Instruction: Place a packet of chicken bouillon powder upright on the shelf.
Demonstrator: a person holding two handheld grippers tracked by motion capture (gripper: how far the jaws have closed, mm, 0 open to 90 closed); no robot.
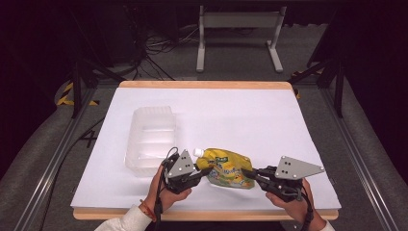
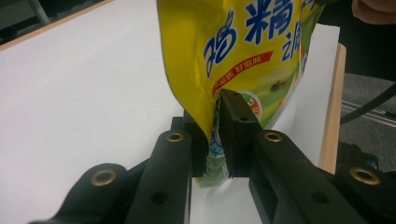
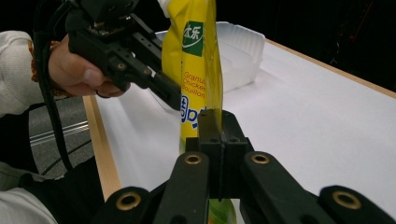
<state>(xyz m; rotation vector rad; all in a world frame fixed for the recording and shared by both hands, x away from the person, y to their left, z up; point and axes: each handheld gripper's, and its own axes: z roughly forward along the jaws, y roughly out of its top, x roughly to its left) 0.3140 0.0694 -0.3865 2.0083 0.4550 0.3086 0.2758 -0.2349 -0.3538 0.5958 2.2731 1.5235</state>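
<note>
High view shows a yellow pouch [image 1: 227, 168] held between two tools near the front of the white counter [image 1: 250, 115]. The left hand-held gripper [image 1: 208, 170] is clamped on the pouch's side near its white cap [image 1: 197, 152]. The right hand-held gripper [image 1: 246, 173] is clamped on the other side. In the left gripper view, the black jaws pinch the pouch [image 2: 233, 51] along its edge. In the right gripper view, the jaws are pressed together on a thin edge of the pouch [image 3: 196, 70].

A clear plastic tray [image 1: 150, 138] sits just to the left, a little farther back. My guess is that the pouch goes into it. To do that well, both hands should move together at the same speed. Keep both pinches tight so the pouch cannot slip. Lift it over the tray's wall, then lower it gently.
</note>
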